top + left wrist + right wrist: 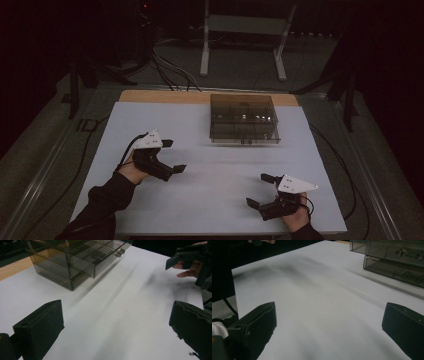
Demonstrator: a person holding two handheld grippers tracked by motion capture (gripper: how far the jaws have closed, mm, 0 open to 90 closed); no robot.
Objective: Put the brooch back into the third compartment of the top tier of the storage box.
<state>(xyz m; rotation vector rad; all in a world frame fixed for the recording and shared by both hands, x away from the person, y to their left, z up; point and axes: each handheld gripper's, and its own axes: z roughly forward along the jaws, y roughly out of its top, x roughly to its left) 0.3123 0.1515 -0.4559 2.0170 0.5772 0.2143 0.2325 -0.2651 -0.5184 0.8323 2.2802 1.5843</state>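
1. Hovering low over the left of the white worktop [210, 200], the left gripper [169, 156]: jaws spread wide, nothing between them, aimed toward the middle.
2. Sitting at the far middle of the worktop, well apart from both grippers: a smoky clear drawer box [244, 119], its front facing the person.
3. Judging by its thin rigid plastic walls: light, stiff, slick, prone to sliding on the smooth sheet and to cracking if squeezed hard. Best taken by the small drawer handles [120, 252] on the front, or steadied at a side wall while a drawer is pulled.
4. Resting near the front right edge, the right gripper [260, 190]: jaws equally wide apart, empty, pointed left across the worktop.
5. Hard to make out: the box's contents, only faint glints behind tinted walls; drawer count uncertain; the room beyond is dark, and the right gripper view cuts the box off at the frame edge.
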